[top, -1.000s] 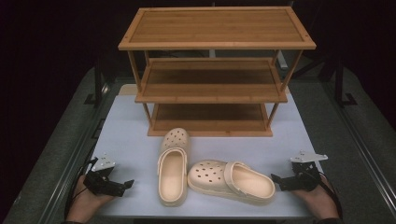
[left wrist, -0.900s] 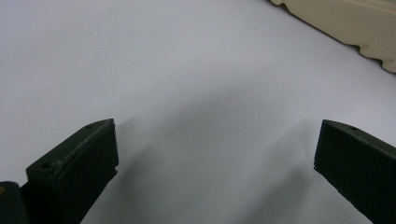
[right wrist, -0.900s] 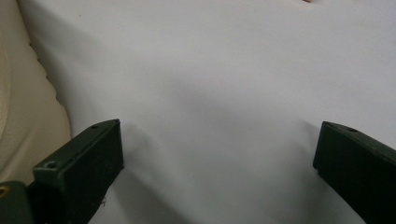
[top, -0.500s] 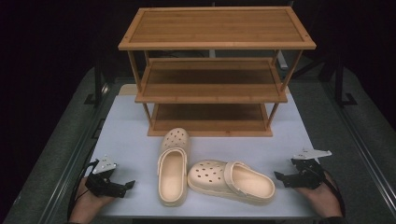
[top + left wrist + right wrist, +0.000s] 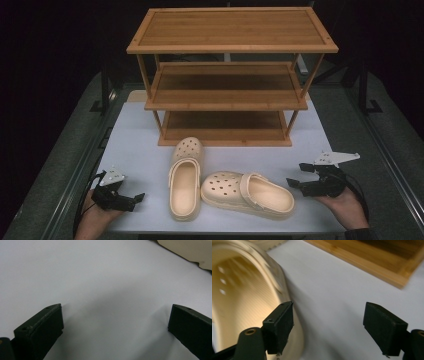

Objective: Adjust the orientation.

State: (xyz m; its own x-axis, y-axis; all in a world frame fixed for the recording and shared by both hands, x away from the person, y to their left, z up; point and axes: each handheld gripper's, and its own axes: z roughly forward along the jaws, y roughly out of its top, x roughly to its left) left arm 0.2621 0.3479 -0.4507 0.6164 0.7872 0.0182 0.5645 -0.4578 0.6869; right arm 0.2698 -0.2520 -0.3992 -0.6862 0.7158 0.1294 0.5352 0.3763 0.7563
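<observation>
Two cream clogs lie on the white table top [image 5: 140, 145]. One clog [image 5: 185, 182] points toward the rack, and the other clog [image 5: 247, 194] lies across with its heel to the right. My right gripper [image 5: 296, 175] hovers just right of that heel, open; its jaws have just been closing, with nothing between them. In the right gripper view one jaw of this gripper [image 5: 328, 306] hangs over the clog's heel rim [image 5: 249, 302], with bare table in the gap. My left gripper [image 5: 135, 199] rests at the front left, open over bare table [image 5: 116, 306].
A three-tier bamboo shoe rack [image 5: 230, 75] stands at the back of the table, and its bottom shelf edge [image 5: 362, 262] lies just beyond the clogs. Dark metal rails [image 5: 395, 160] run along both sides of the table. A clog's edge [image 5: 190, 250] shows beyond the left gripper.
The right gripper has risen a little beside the clog's heel, and its jaws stand narrower than before. The left gripper and both clogs have stayed put.
</observation>
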